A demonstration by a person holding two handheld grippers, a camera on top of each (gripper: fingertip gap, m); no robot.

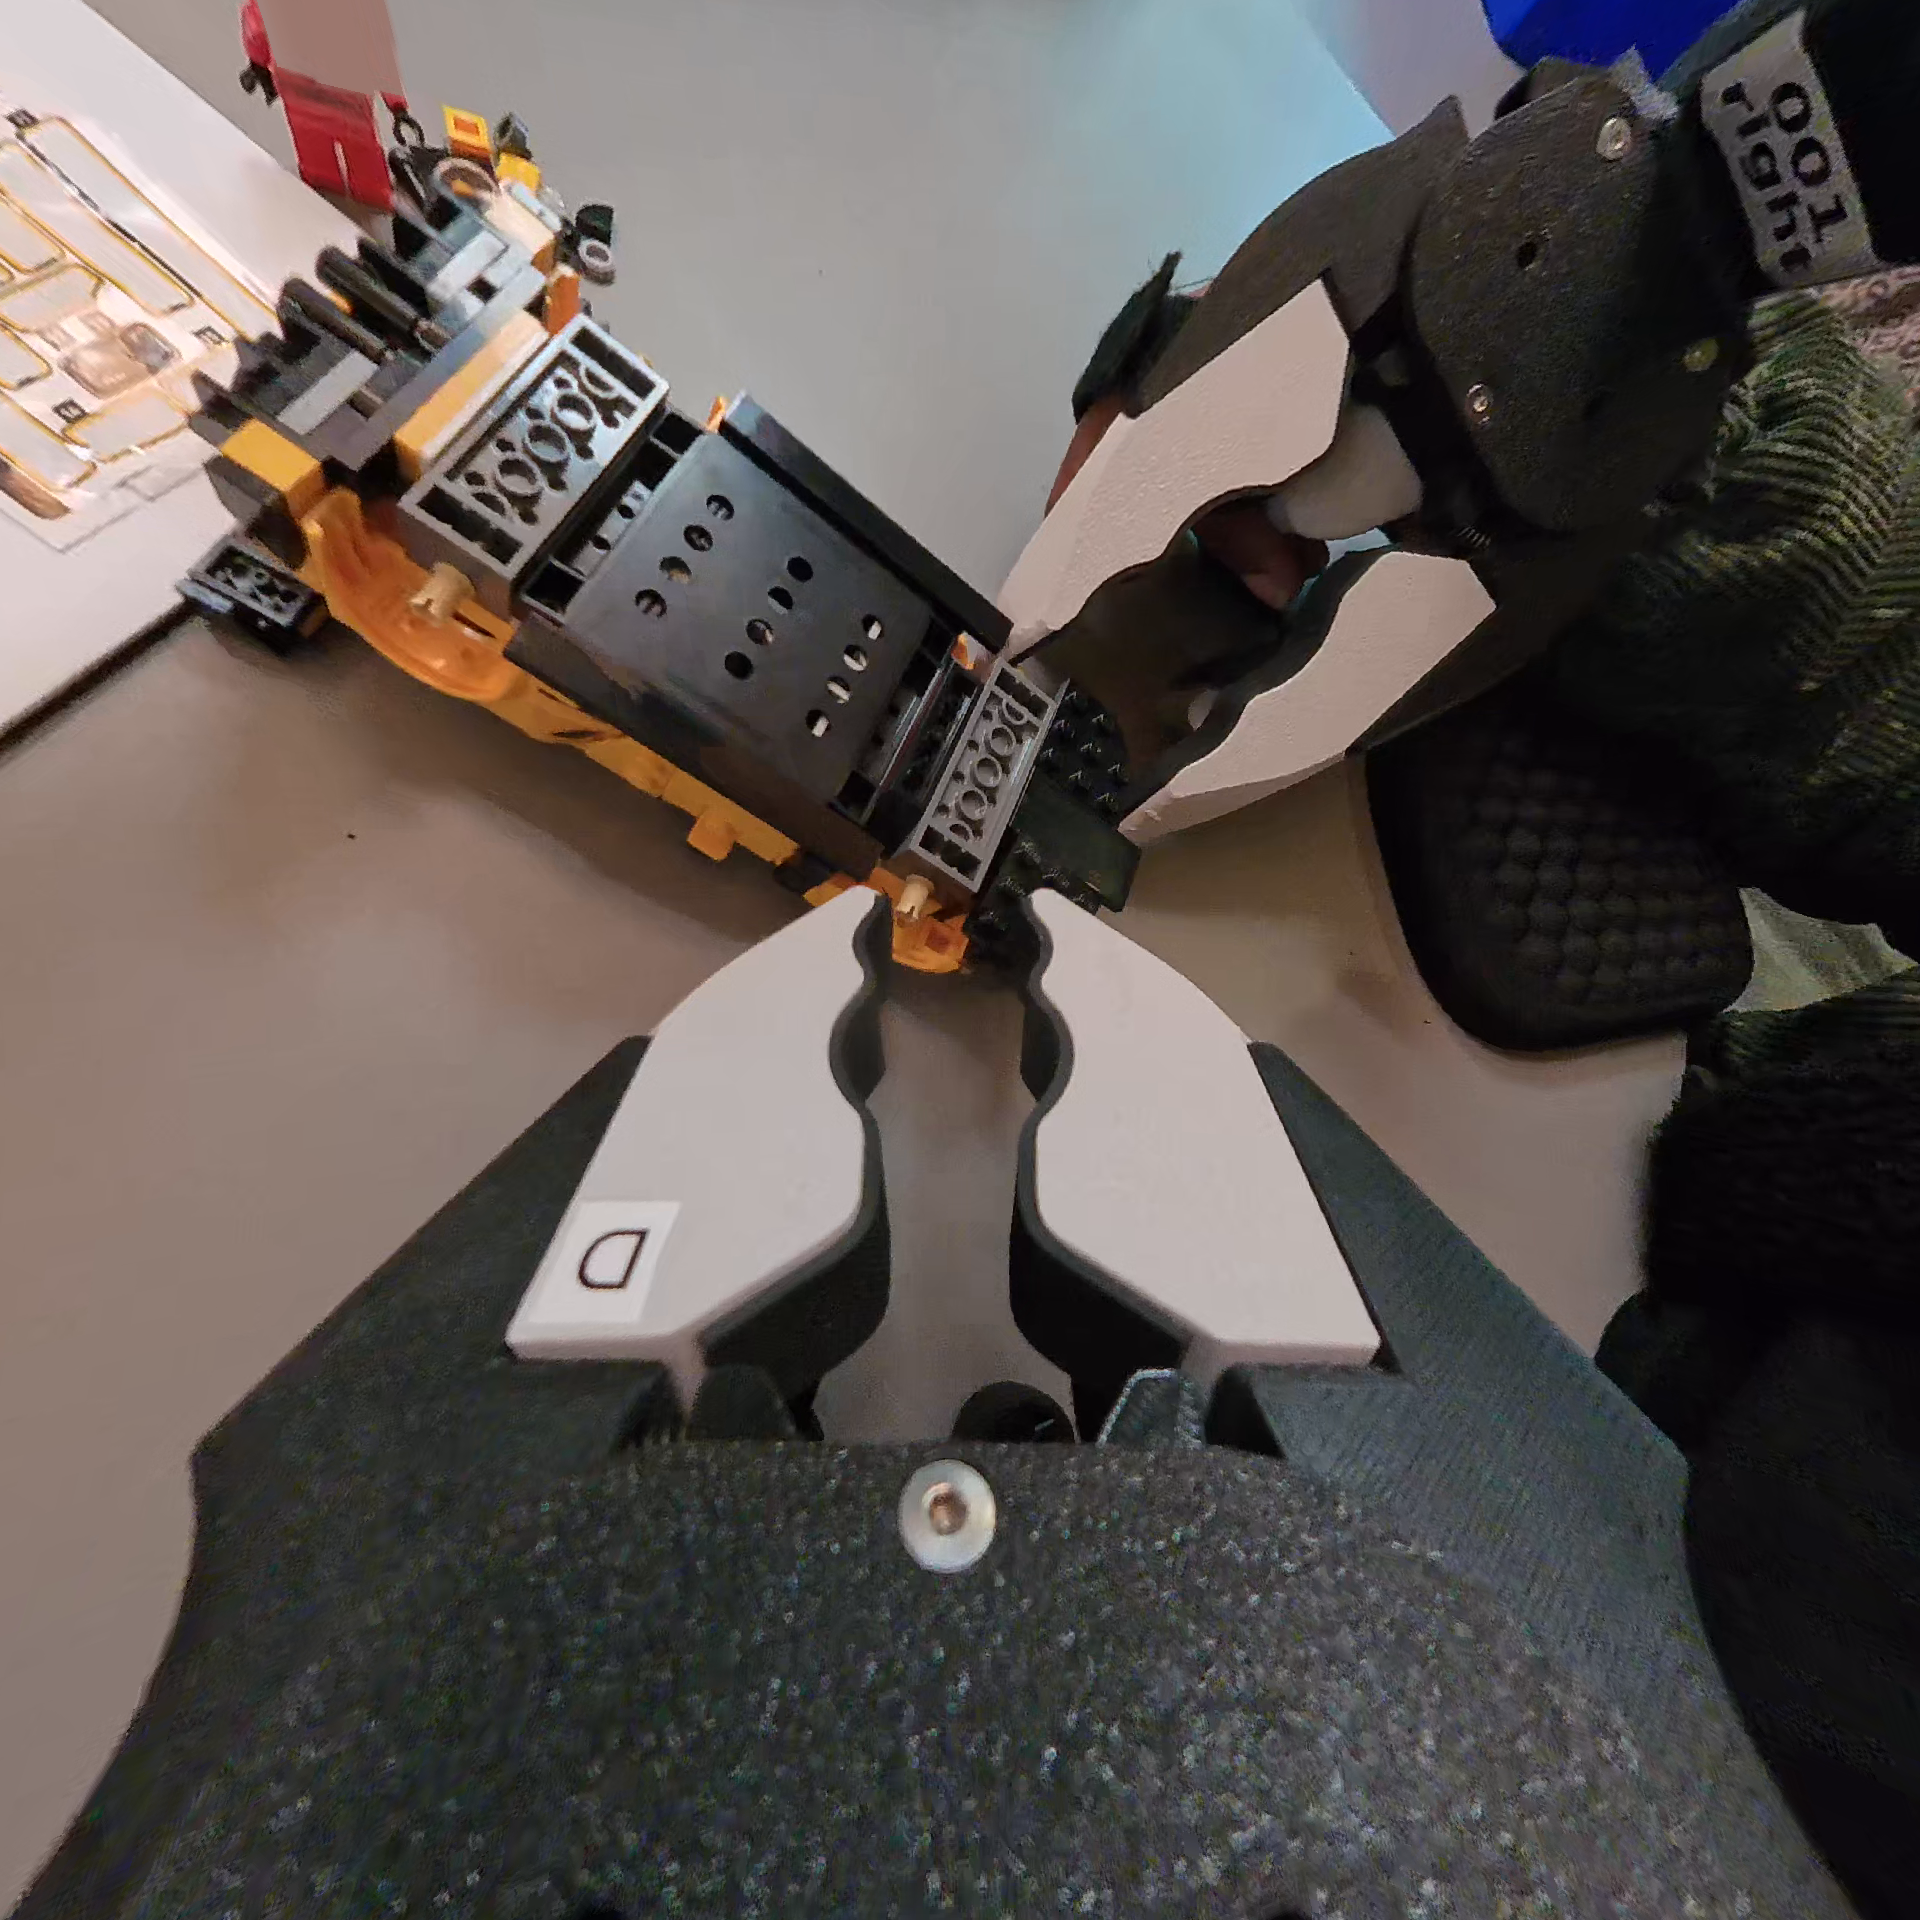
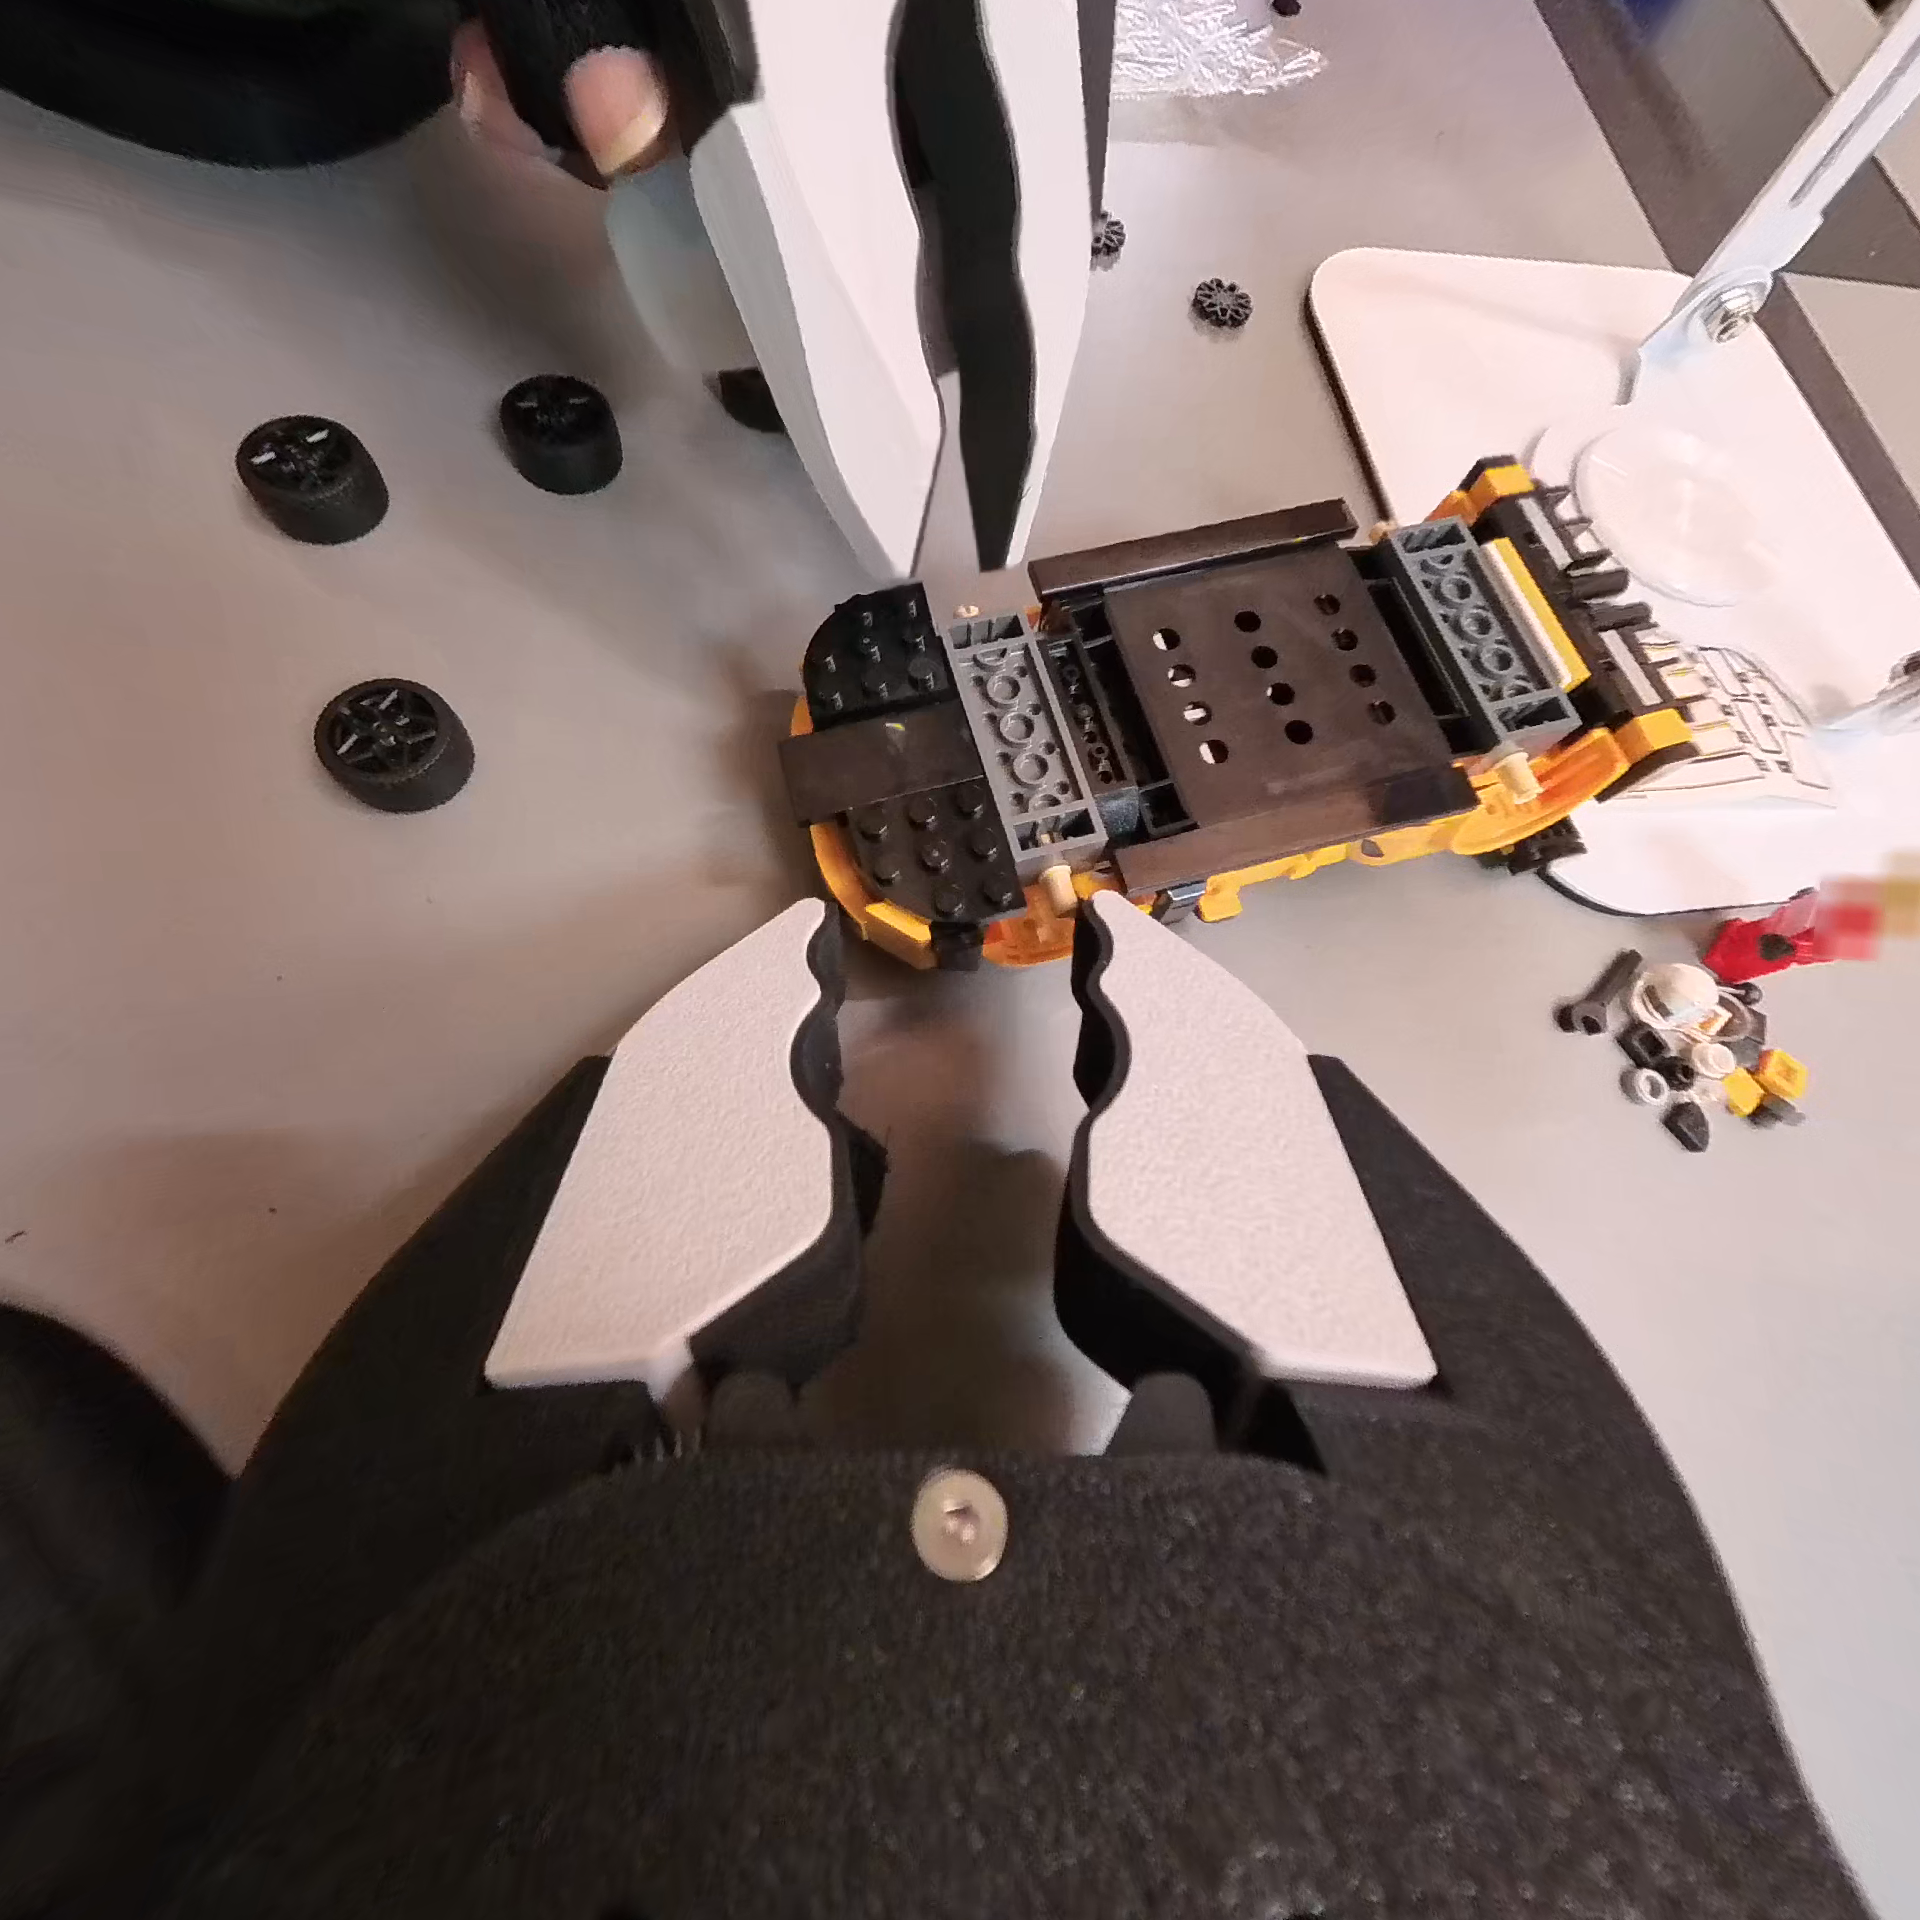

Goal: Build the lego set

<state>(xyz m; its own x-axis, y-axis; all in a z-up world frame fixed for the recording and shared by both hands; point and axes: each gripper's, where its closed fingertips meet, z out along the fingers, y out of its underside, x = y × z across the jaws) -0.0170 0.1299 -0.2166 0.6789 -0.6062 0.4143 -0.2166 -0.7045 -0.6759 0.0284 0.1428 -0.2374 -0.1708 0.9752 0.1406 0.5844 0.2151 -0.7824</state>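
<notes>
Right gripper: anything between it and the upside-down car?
Nothing visible. The right gripper is open with its tips at the car's near edge, bare table between the fingers. The left gripper stands on the far side.

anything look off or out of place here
The orange lego car lies upside down, its underside up and axle pegs bare, while its black wheels sit loose on the table. That fits mid-build; nothing looks broken or spilled.
</notes>
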